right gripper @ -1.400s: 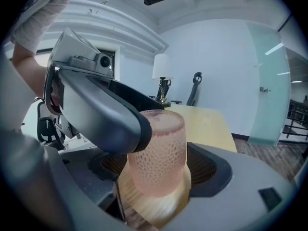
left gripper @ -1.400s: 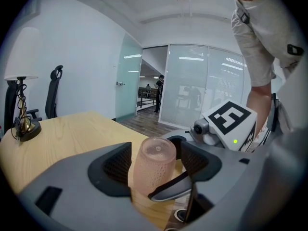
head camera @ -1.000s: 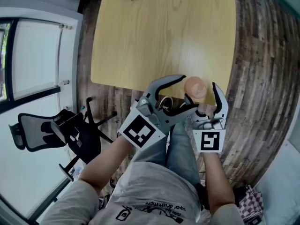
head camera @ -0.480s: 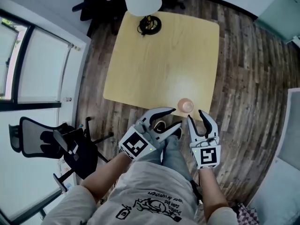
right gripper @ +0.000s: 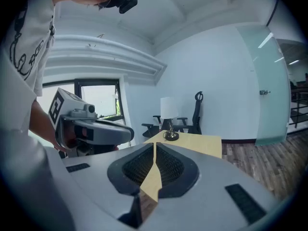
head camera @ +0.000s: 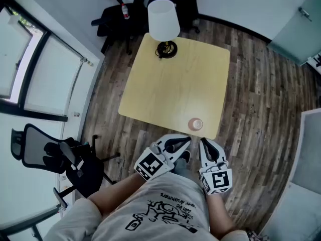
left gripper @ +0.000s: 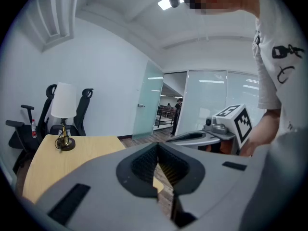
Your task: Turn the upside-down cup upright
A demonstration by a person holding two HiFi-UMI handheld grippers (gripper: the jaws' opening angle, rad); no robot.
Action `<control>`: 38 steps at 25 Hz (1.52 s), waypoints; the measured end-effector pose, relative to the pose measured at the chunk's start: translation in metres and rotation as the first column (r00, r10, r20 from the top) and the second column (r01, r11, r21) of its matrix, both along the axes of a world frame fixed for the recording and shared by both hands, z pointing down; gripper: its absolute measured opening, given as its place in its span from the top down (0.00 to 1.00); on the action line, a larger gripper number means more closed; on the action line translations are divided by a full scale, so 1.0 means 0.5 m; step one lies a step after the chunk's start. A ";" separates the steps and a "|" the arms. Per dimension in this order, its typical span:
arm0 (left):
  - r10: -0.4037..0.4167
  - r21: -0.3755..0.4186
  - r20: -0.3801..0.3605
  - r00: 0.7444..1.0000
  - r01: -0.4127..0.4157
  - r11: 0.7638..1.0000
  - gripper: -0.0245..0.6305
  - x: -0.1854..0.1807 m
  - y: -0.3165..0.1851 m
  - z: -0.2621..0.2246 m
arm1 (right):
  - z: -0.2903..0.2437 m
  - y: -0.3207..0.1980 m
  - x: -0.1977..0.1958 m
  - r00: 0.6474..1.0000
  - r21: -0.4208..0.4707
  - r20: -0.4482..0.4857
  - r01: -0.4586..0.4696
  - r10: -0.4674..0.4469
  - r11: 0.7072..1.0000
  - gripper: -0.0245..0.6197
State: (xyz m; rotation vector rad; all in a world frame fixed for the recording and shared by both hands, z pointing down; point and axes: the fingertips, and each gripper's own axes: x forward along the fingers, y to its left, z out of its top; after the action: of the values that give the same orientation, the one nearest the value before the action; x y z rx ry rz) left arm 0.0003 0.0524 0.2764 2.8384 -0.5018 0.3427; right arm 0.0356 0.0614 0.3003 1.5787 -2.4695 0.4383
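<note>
Both grippers, left (head camera: 184,142) and right (head camera: 205,142), have just been closed on nothing, clear of the table (head camera: 170,84). The cup (head camera: 195,124), near its front edge, is judged upright, so little is left.

Light: bright, even, indoor.
Head view: daylight enters through the windows (head camera: 25,64) at the left edge. A pale sheen lies mid-way on the wooden table (head camera: 170,84). Shadows are soft and focus is sharp. Straight lines bow toward the edges.
Left gripper view: the ceiling lamp (left gripper: 166,3) at top centre burns out white. The glass partition (left gripper: 216,100) carries reflected light strips. A black vignette rings the frame.
Right gripper view: the window (right gripper: 96,100) at middle left is washed out. The same round vignette and barrel bend appear.
</note>
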 end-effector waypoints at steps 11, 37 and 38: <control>-0.068 0.009 -0.104 0.992 0.069 0.998 0.95 0.018 0.013 -0.083 | -0.117 0.012 -0.001 0.997 0.069 0.069 -0.040 0.035 0.997 0.92; -0.077 0.071 -0.115 0.990 0.085 0.994 0.95 0.035 -0.016 -0.093 | -0.128 -0.016 0.003 0.999 0.115 0.036 -0.026 0.022 0.993 0.93; -0.078 0.070 -0.113 0.991 0.086 0.994 0.95 0.034 -0.017 -0.092 | -0.128 -0.017 0.003 0.999 0.116 0.036 -0.026 0.022 0.993 0.93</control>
State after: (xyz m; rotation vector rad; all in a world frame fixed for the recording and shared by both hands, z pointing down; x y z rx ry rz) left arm 0.0171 0.0438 0.2304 2.8778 -0.6189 0.1546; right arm 0.0369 0.0527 0.2362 1.6592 -2.5470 0.3336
